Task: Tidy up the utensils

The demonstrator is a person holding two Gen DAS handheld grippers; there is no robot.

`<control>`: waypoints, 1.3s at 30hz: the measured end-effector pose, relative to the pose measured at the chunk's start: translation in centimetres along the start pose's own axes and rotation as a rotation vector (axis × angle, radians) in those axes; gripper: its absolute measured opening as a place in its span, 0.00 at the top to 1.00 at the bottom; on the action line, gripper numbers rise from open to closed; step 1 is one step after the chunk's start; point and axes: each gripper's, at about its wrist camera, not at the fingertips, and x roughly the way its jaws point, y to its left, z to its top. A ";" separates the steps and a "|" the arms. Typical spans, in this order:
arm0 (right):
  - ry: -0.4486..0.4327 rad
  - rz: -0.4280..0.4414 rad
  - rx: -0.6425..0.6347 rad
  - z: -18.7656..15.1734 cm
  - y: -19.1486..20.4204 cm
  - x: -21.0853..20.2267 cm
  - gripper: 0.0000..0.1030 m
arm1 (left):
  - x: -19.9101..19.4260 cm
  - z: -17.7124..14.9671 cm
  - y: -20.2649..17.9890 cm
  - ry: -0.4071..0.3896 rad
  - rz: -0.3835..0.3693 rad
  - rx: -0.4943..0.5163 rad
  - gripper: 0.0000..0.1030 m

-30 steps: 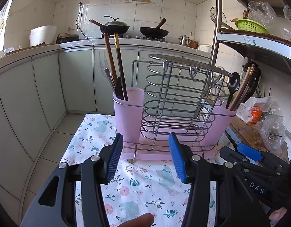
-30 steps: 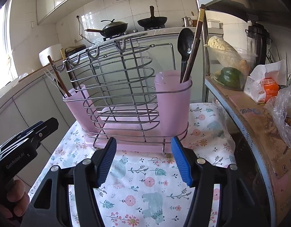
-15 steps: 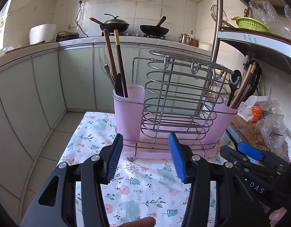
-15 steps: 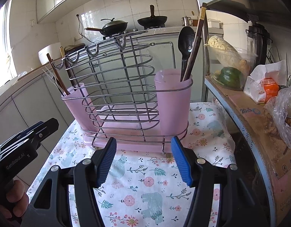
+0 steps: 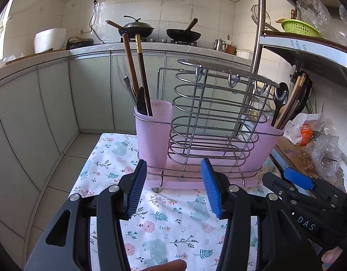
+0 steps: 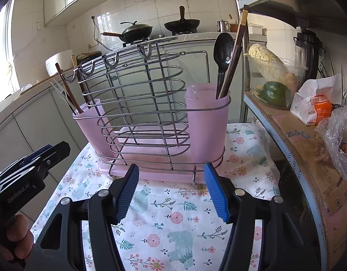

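A wire rack [image 5: 209,117] [image 6: 137,103] on a pink tray stands on the floral cloth [image 5: 164,223] [image 6: 171,212]. Its left pink cup [image 5: 153,133] [image 6: 88,124] holds dark chopsticks [image 5: 137,74] and a clear fork [image 5: 124,83]. In the right pink cup [image 5: 267,140] [image 6: 207,122] stand a black spoon [image 6: 223,56] and chopsticks [image 6: 237,49]. My left gripper [image 5: 173,189] hangs open in front of the rack, with nothing between its blue pads. Just as empty and open, my right gripper [image 6: 171,192] faces the rack's front; in the left wrist view it shows at the right edge [image 5: 297,178].
A shelf on the right carries a bowl of vegetables [image 6: 275,79], a tissue pack [image 6: 315,106] and plastic bags [image 6: 340,140]. Behind runs a kitchen counter with two pans [image 5: 182,33] and a rice cooker [image 5: 50,39]. Tiled floor [image 5: 67,171] lies left of the table.
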 end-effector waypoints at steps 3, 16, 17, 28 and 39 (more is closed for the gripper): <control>0.000 0.000 0.000 0.0 0.0 0.0 0.42 | 0.0 0.0 0.0 0.002 -0.002 0.001 0.51; 0.005 0.000 -0.005 0.1 0.1 0.1 0.42 | 0.1 -0.1 0.1 0.005 -0.001 0.002 0.51; 0.005 0.000 -0.005 0.1 0.1 0.1 0.42 | 0.1 0.0 0.1 0.005 -0.002 0.002 0.51; 0.008 0.000 -0.008 0.0 0.2 0.1 0.42 | 0.3 -0.2 0.1 0.016 -0.004 0.001 0.51; 0.012 0.000 -0.009 -0.3 0.1 0.3 0.42 | 0.6 -0.4 0.3 0.027 -0.003 -0.002 0.51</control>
